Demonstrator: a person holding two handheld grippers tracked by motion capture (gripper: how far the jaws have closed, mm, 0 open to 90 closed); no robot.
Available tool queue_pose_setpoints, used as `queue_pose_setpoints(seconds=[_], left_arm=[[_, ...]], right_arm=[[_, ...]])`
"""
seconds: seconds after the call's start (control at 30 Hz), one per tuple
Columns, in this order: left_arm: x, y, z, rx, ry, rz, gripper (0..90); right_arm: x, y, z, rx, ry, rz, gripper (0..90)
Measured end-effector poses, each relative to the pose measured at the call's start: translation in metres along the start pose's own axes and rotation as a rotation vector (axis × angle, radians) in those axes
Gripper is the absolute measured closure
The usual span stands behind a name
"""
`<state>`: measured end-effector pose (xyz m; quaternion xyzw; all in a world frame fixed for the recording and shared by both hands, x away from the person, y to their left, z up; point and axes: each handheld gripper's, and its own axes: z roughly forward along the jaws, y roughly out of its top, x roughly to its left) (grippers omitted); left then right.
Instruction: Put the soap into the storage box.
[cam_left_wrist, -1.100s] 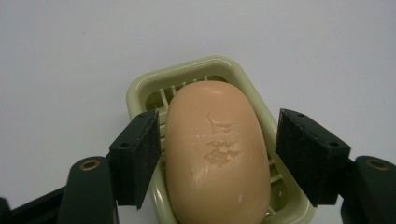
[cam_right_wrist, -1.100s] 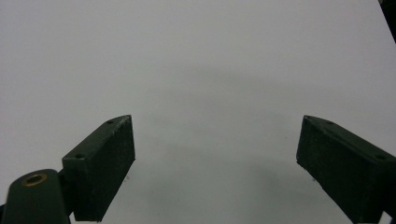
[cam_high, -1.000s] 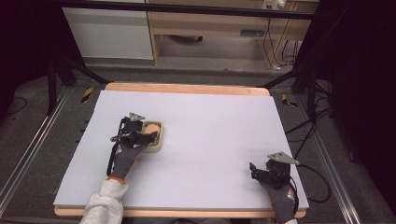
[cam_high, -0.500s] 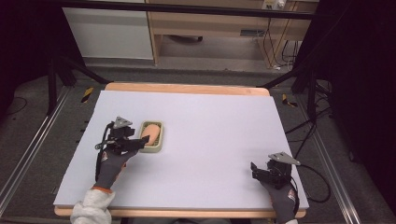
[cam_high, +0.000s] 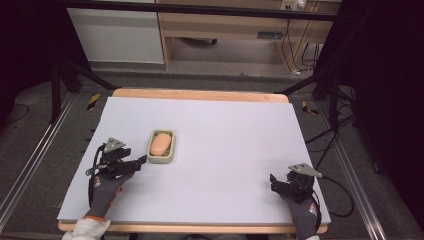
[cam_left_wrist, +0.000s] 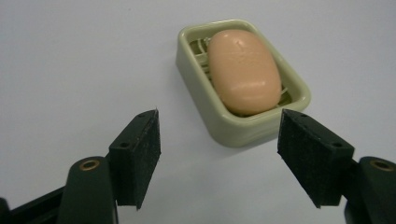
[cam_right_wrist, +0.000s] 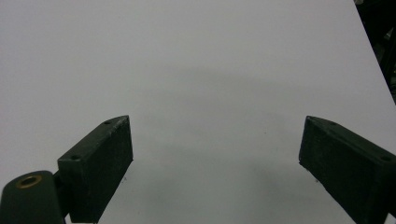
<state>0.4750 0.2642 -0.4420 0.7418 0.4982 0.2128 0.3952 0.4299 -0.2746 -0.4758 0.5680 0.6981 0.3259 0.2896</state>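
From where I stand, the table (cam_high: 215, 200) is covered by a pale lilac-white sheet with a wooden edge showing at the near and far sides. On its left half sits a pale green soap dish (cam_high: 162, 146), and in it lies 1 peach-coloured bar of soap (cam_high: 161, 144), lengthwise in the dish and resting on a ribbed insert that shows beside it in the left gripper view. The left gripper (cam_high: 140, 162) is held low over the sheet just to the left of the dish and slightly nearer the person, its tips close to the dish's near left corner but not touching it. In the left gripper view its 2 black jaws are spread wide with nothing between them, the soap dish (cam_left_wrist: 243, 81) lying just beyond the tips and the soap (cam_left_wrist: 244, 71) plainly untouched. The right gripper (cam_high: 276, 184) is well apart from all that, near the front right corner of the table, held by a gloved hand (cam_high: 304, 212) with its cable trailing off the right edge. In the right gripper view its 2 jaws are likewise spread wide over bare sheet, gripping nothing.
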Motion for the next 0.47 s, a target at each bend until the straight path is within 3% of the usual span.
queue_pose_setpoints(seconds=[0.47], left_arm=[[0.017,-0.033,-0.005,0.037,0.040,-0.014,28.8]], right_arm=[[-0.002,-0.001,0.000,0.002,-0.015,0.003,9.3]])
